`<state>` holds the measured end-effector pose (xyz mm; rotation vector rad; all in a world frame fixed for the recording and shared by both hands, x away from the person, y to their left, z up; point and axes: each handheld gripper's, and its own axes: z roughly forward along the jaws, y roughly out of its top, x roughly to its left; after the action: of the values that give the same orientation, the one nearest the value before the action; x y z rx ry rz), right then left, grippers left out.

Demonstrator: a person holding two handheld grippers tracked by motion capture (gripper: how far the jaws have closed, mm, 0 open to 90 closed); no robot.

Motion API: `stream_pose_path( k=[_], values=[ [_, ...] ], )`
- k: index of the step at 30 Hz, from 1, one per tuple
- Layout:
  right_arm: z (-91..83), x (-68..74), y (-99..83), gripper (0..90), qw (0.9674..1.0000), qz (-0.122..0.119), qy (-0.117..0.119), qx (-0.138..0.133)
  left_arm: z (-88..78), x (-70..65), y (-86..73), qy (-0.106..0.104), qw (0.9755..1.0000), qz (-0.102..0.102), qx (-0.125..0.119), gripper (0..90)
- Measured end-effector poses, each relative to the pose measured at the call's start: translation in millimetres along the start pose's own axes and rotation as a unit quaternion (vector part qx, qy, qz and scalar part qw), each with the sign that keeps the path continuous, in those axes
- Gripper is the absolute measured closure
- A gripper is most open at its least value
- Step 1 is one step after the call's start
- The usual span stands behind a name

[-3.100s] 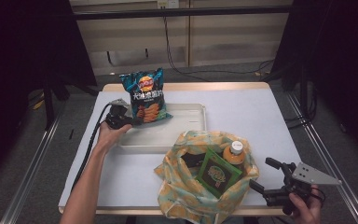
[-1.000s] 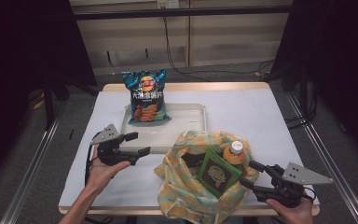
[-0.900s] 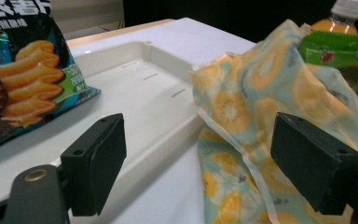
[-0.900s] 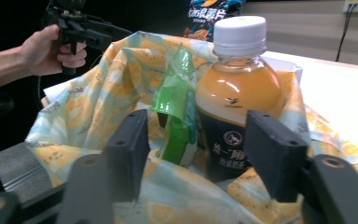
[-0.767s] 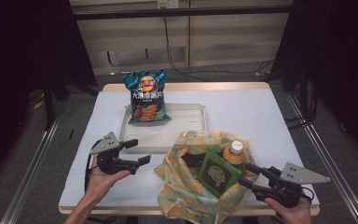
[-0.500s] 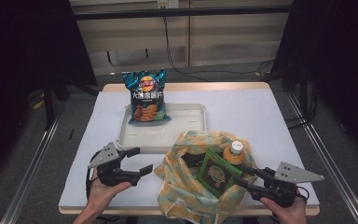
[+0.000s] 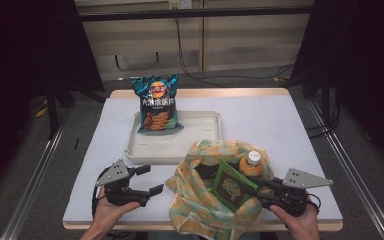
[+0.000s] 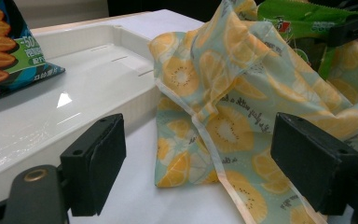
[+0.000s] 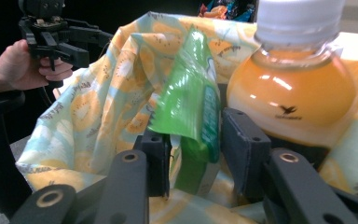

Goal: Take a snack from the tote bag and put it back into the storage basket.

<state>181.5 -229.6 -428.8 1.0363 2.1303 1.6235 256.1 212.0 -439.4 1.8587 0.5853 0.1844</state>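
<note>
Place: at 5 o'clock on the surface [image 7: 290, 125], the green packet [image 7: 231, 186] stood inside the fruit-print bag [image 7: 200, 210].
Right claw [image 9: 193, 156]: just closing around the packet, pads not clearly pressing.
Left claw [image 8: 200, 163]: wide open, empty, beside the bag.
Risk: packet could slip; loose cloth might snag.
Obstacle: juice bottle [image 9: 293, 93] crowding at 3 o'clock.
Nearby: chip bag [image 7: 156, 102] on tray [image 7: 200, 150], 11 o'clock.

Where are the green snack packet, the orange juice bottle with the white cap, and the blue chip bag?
green snack packet [image 9: 191, 93], right gripper view, shiny front
orange juice bottle [image 9: 291, 100], right gripper view, rounded shoulder
blue chip bag [image 7: 156, 104], high view, printed front
</note>
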Motion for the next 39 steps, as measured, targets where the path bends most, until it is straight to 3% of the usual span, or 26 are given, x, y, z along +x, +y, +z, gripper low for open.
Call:
stream_pose_path(
  k=[8, 16, 23, 31, 39],
  values=[
    [4.0, 0.4, -0.8, 67.1, 1.0, 0.005, 0.002, 0.007, 1.9, -4.2, 2.0, -0.002, 0.9999, 0.013, 0.011, 17.9],
    [4.4, -1.2, -0.9, 73.2, 0.9998, 0.006, -0.004, 0.019, 4.6, -1.0, 3.4, -0.001, 1.0, 0.006, 0.004, 17.9],
    [1.9, -2.3, 1.4, 73.9, 0.9999, -0.001, 0.004, 0.013, 5.6, -2.8, 4.2, -0.012, 0.9999, 0.003, 0.007, 17.9],
    [-4.8, -3.5, 6.5, 74.1, 0.9999, -0.006, 0.007, -0.008, 3.5, -3.2, 9.7, -0.034, 0.9994, -0.005, 0.004, 25.5],
    [-7.4, -1.3, 13.8, 74.1, 0.9997, -0.013, 0.01, -0.015, 1.0, -14.6, 23.2, -0.054, 0.9985, 0.007, -0.006, 33.1]
  ],
)
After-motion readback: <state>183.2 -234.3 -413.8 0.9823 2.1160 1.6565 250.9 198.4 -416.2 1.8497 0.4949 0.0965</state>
